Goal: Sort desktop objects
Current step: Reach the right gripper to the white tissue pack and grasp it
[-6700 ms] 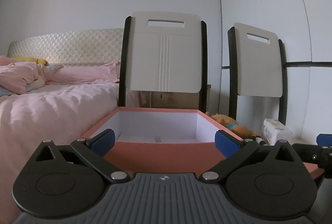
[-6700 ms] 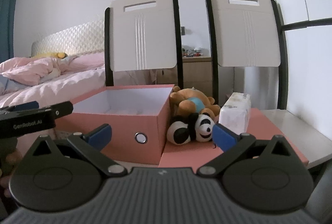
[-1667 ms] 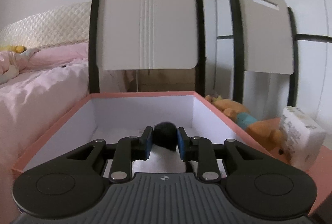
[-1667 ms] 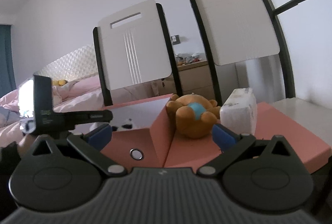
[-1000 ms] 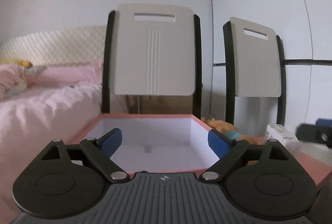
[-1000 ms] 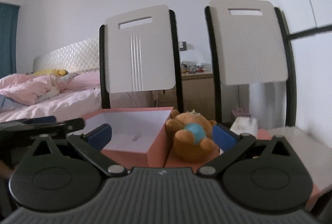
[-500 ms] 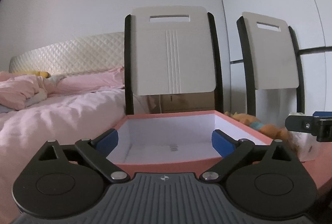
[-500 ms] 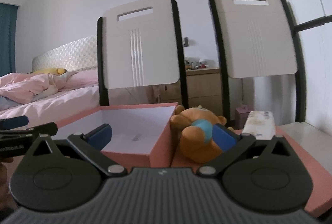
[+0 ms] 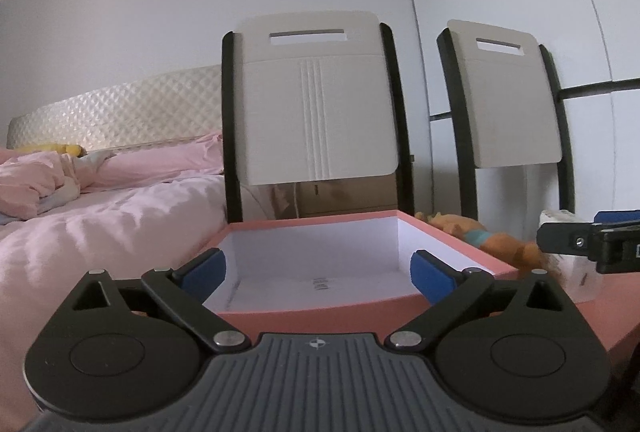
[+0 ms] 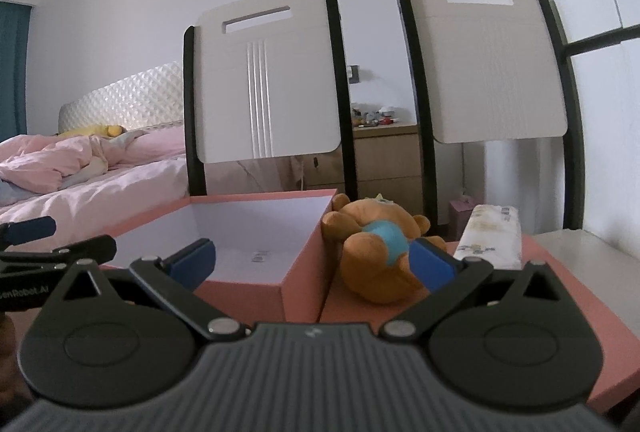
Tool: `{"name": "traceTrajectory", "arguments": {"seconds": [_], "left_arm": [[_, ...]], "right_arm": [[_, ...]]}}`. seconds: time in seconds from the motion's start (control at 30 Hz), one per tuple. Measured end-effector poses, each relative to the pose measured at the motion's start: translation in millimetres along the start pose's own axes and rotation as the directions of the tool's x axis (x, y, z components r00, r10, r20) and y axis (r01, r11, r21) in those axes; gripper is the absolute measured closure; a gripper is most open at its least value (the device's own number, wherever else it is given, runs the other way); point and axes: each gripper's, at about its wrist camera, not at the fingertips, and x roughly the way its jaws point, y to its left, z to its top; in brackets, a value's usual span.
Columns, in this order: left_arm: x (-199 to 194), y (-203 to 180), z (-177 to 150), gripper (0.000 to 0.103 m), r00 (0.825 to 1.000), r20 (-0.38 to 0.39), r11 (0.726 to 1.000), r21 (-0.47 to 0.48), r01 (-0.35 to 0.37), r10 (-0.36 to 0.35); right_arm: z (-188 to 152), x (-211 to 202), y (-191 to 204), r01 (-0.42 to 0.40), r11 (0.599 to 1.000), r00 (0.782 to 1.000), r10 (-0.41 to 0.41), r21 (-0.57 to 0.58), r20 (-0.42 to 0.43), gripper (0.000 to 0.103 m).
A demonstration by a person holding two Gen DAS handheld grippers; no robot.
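Note:
A pink open box [image 9: 320,306] with a white inside stands right in front of my left gripper [image 9: 318,272], which is open and empty. The box also shows in the right wrist view [image 10: 304,272]. An orange teddy bear [image 10: 376,252] with a blue bib lies on the pink lid [image 10: 560,312] right of the box. A white tissue pack [image 10: 492,242] lies beside the bear. My right gripper [image 10: 312,260] is open and empty, its right finger just in front of the bear. The bear [image 9: 480,236] shows in the left wrist view too. The box floor is hidden.
Two white folding chairs [image 10: 268,80] [image 10: 488,60] lean behind the box. A bed with pink bedding [image 9: 100,208] lies to the left. A wooden nightstand [image 10: 384,160] stands behind the chairs. A white wall is on the right.
My left gripper let go of the black-and-white panda toy over the box, opened and drew back. My right gripper has moved closer to the bear.

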Motion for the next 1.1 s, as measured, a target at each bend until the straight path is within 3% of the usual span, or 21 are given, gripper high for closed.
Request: {"name": "traceTrajectory", "arguments": {"seconds": [0.3, 0.6, 0.8, 0.97, 1.1], "left_arm": [[-3, -2, 1, 0.003, 1.000, 0.001, 1.000, -0.013, 0.024, -0.024], [-1, 8, 4, 0.003, 1.000, -0.008, 0.996, -0.082, -0.028, 0.027], [-1, 10, 5, 0.003, 1.000, -0.009, 0.995, -0.093, -0.021, 0.020], [-1, 12, 4, 0.003, 1.000, -0.015, 0.995, -0.100, -0.019, 0.017], [1, 13, 2, 0.003, 0.999, -0.026, 0.995, -0.098, -0.022, 0.020]], "right_arm": [[-2, -1, -5, 0.049, 0.999, 0.999, -0.049, -0.003, -0.020, 0.000], [26, 17, -32, 0.137, 0.990, 0.990, -0.137, 0.014, -0.022, 0.000], [43, 64, -73, 0.234, 0.970, 0.967, -0.224, 0.072, -0.121, 0.000], [33, 106, -106, 0.339, 0.938, 0.920, -0.313, 0.078, -0.235, 0.000], [17, 115, -115, 0.331, 0.940, 0.919, -0.302, 0.078, -0.252, 0.000]]}}
